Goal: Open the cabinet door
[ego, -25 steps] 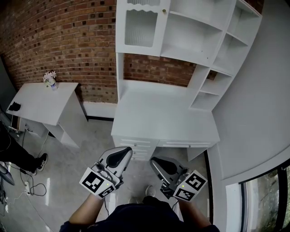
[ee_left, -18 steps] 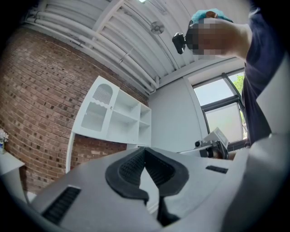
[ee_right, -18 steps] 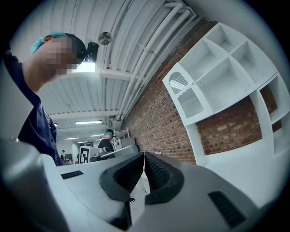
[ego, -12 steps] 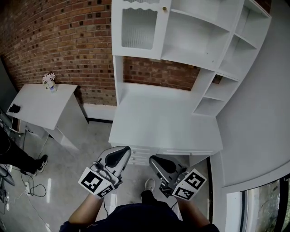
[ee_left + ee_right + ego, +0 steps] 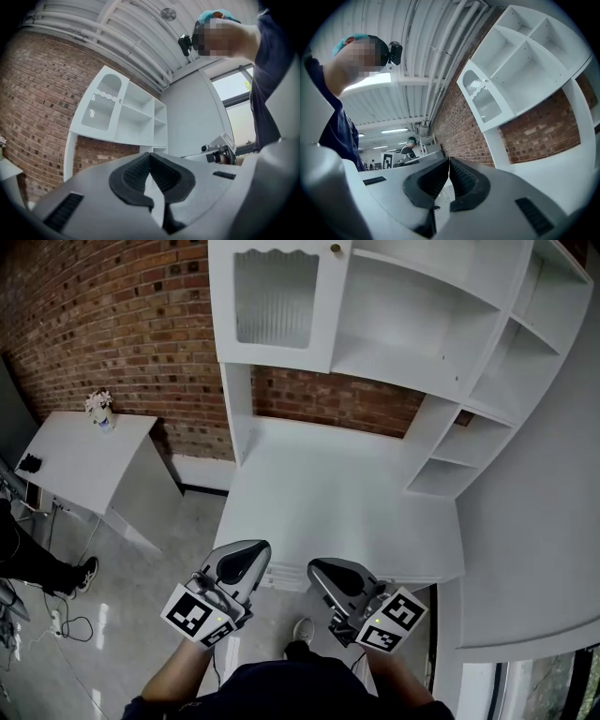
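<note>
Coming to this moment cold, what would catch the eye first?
A tall white shelf unit fills the middle against the brick wall, its glass-panelled cabinet door closed at upper left. Below, the left gripper and right gripper hover side by side before the desk top, both shut and empty. A small table with flowers stands at far left.

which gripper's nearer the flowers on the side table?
Left. In the head view the left gripper is down and to the right of the flowers; the right gripper sits farther right, beyond the left one.
</note>
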{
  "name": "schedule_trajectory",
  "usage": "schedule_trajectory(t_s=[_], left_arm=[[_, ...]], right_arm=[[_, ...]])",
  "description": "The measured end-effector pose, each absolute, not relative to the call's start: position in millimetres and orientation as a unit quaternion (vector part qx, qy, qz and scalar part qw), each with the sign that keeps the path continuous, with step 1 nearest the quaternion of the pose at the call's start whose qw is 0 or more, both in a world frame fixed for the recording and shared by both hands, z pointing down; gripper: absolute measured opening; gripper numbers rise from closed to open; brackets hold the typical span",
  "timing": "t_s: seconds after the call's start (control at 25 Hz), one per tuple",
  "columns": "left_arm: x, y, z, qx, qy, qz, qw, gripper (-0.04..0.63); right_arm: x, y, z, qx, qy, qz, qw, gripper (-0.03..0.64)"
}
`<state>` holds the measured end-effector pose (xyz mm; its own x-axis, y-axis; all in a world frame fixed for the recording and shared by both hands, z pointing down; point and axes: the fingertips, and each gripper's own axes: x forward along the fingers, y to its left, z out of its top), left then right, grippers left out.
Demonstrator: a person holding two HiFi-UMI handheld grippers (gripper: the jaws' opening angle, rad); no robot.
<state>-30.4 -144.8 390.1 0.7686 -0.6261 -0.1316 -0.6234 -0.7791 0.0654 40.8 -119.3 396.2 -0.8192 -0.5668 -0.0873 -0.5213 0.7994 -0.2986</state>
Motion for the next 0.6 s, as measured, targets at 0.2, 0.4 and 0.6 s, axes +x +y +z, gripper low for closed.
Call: schedule_trajectory(t_s=[0.2, 0.4, 0.6], left_arm=[[-5.3, -180.2, 392.7, 0.936, -0.345, -0.069, 0.016, 0.008], [17.3, -207.4, 393.6, 0.932, -0.357, -0.063, 0.021, 0.008], [33.5, -226.3, 395.0, 0.930, -0.363, -0.050, 0.010, 0.008]], right_arm=[[65.3, -154.0, 399.0, -0.275, 0.947, -0.141, 0.084, 0.026], [87.2, -181.4, 398.5, -0.261, 0.950, -0.145, 0.088, 0.026], [105.1, -205.7, 398.9, -0.254, 0.951, -0.143, 0.098, 0.026]])
